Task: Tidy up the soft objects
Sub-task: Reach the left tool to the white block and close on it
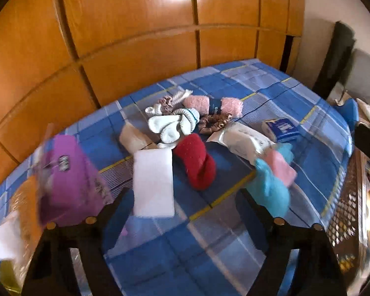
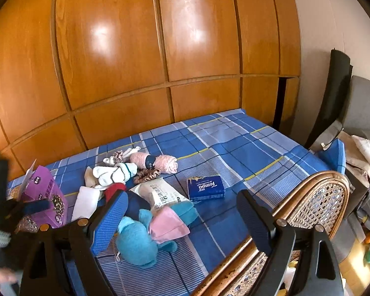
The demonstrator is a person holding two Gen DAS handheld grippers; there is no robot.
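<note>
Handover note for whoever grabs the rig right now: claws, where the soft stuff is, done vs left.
Left claw: open, empty, over the near side of the table, white pad between its fingers but not gripped.
Right claw: open, empty, above the teal plush and pink cloth.
Soft items sit loose mid-table on the blue plaid cloth: white socks, red sock, rolled pink towel, brown scrunchie.
Also there: tissue pack, wipes pack, purple box.
Done: nothing visibly sorted.
Left: all of it.
</note>
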